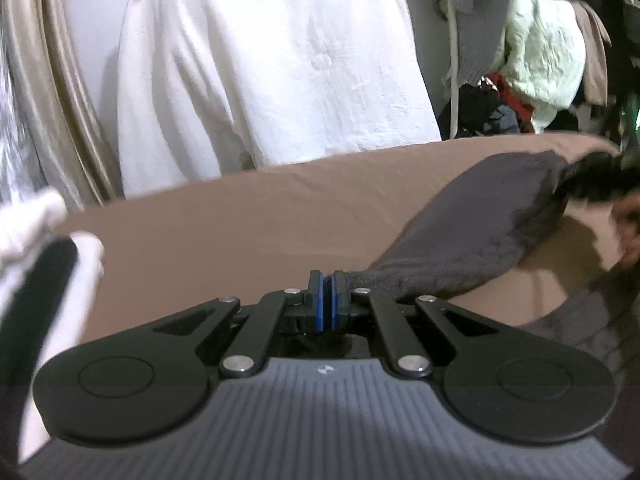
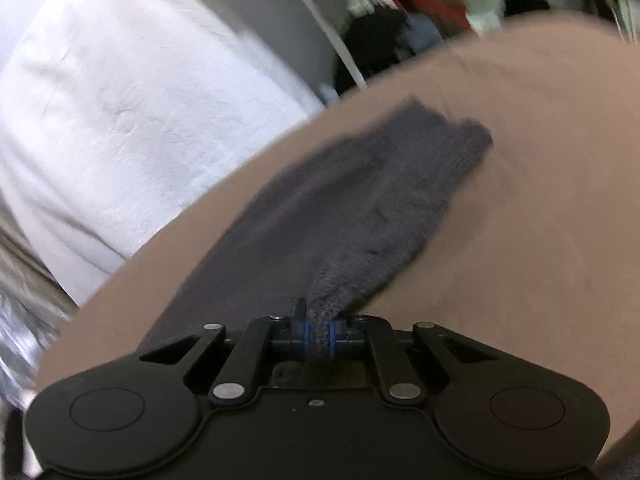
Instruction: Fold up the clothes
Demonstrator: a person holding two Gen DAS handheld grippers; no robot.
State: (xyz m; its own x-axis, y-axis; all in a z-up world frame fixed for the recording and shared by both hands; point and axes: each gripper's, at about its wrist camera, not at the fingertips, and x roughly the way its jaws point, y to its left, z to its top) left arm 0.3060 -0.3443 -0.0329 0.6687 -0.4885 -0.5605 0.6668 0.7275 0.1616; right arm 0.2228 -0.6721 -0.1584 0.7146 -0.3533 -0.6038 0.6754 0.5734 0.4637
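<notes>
With both grippers clamped on dark grey fleece garment [image 2: 340,208], lying on brown worktop [image 1: 240,216]: left gripper [image 1: 327,280] fingers pinch edge; right gripper [image 2: 319,330] fingers pinch bunched end. Step, judged: grasp done. Next: carry end toward 12 o'clock, keep edges aligned.

brown tabletop [image 1: 240,216], white curtain [image 1: 260,80]
</notes>
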